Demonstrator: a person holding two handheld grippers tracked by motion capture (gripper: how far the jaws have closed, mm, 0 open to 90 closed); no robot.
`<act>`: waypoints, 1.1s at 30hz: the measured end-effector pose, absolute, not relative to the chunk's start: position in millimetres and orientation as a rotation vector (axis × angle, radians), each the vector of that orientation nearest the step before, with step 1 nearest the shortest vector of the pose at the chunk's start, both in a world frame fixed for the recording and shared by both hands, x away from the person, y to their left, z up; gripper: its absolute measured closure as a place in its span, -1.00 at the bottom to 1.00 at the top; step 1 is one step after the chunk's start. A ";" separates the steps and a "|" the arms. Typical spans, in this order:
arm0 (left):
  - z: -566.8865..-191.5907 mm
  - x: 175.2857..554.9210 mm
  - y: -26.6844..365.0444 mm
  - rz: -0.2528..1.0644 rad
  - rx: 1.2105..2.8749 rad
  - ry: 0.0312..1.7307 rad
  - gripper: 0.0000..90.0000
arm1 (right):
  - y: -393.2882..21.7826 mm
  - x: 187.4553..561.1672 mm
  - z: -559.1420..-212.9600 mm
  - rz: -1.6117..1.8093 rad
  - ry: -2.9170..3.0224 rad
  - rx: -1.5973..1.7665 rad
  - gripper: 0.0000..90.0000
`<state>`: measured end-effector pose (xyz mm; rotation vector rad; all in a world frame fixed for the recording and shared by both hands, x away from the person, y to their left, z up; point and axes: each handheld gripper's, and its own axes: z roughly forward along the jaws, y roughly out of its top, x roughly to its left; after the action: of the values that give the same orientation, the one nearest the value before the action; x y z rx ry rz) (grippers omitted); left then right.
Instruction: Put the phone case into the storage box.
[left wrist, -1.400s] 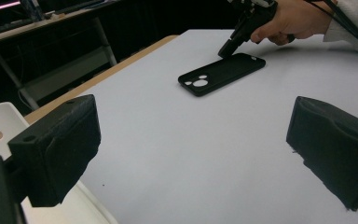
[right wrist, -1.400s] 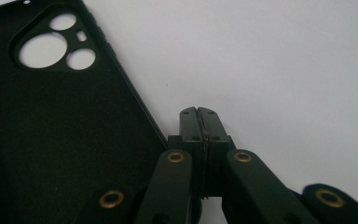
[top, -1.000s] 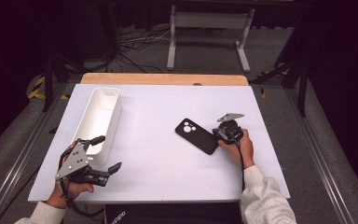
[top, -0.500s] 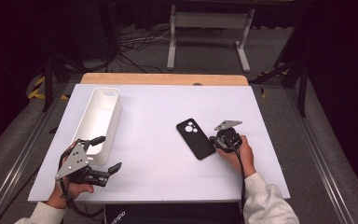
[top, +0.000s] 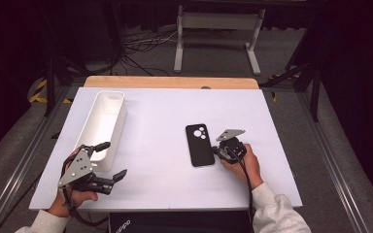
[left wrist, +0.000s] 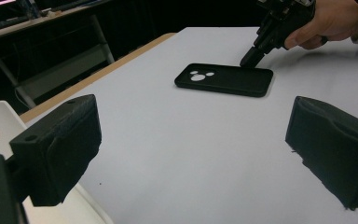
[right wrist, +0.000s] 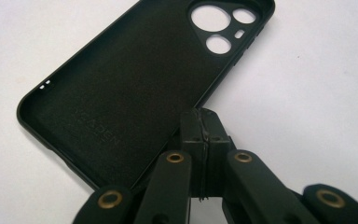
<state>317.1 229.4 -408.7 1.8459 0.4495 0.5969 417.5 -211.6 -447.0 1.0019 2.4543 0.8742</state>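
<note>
One white desk [top: 165, 111] holds two things: one black phone case [top: 199, 144] and one long white tray [top: 105, 125]. The case lies flat near the middle of the desk, open side up, with its three round camera holes at the far end. The tray sits at the left side, and I see nothing in the part of it that shows. A person holds two grippers, one in each hand. The right gripper [top: 218, 151] is low by the right long edge of the case. Its jaws are pressed together, with no gap between them, and their tip is at the case's rim; I cannot tell if they pinch the rim or just touch it. The left gripper [top: 110, 161] is near the front left corner of the desk, just beside the near end of the tray and well apart from the case. Its jaws are spread wide and hold nothing.
</note>
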 end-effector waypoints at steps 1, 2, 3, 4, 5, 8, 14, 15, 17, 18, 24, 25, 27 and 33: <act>-408.6 317.1 229.4 0.598 1.846 0.446 -0.91 | -211.0 417.3 -447.1 0.879 2.457 1.001 1.00; -408.6 317.1 229.4 0.598 1.846 0.446 -0.91 | -211.0 417.3 -447.1 0.879 2.457 1.001 1.00; -408.8 317.0 229.1 0.598 1.842 0.447 -0.91 | -210.2 416.9 -447.0 0.875 2.458 0.995 1.00; -409.0 316.9 228.8 0.599 1.841 0.448 -0.91 | -209.7 416.7 -447.1 0.881 2.461 0.996 1.00; -408.7 317.1 229.1 0.597 1.846 0.448 -0.91 | -209.2 416.5 -447.3 0.891 2.467 0.995 1.00; -408.8 316.9 229.2 0.596 1.847 0.447 -0.91 | -207.5 415.5 -447.3 0.891 2.471 0.988 1.00; -408.9 317.0 228.7 0.596 1.847 0.447 -0.91 | -204.2 414.3 -447.8 0.909 2.484 0.975 1.00; -408.6 317.2 229.0 0.602 1.852 0.445 -0.91 | -203.4 413.9 -447.8 0.908 2.486 0.973 1.00; -408.9 317.2 228.8 0.602 1.848 0.445 -0.91 | -201.9 413.3 -447.8 0.903 2.487 0.968 1.00; -408.6 317.1 229.1 0.600 1.851 0.444 -0.91 | -202.0 413.4 -447.7 0.904 2.489 0.968 1.00; -408.7 316.8 228.9 0.596 1.850 0.448 -0.91 | -202.8 413.7 -448.0 0.913 2.488 0.972 1.00; -409.0 316.7 228.7 0.597 1.844 0.447 -0.91 | -202.8 413.6 -448.1 0.913 2.487 0.971 1.00; -408.6 316.6 228.8 0.597 1.852 0.448 -0.91 | -202.8 413.7 -448.1 0.913 2.488 0.970 1.00; -408.8 316.6 228.6 0.602 1.849 0.447 -0.91 | -203.6 414.4 -447.8 0.912 2.485 0.972 0.96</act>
<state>316.6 228.6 -408.8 1.8486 0.4474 0.6016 414.4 -203.6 -447.8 0.9721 2.4850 0.9119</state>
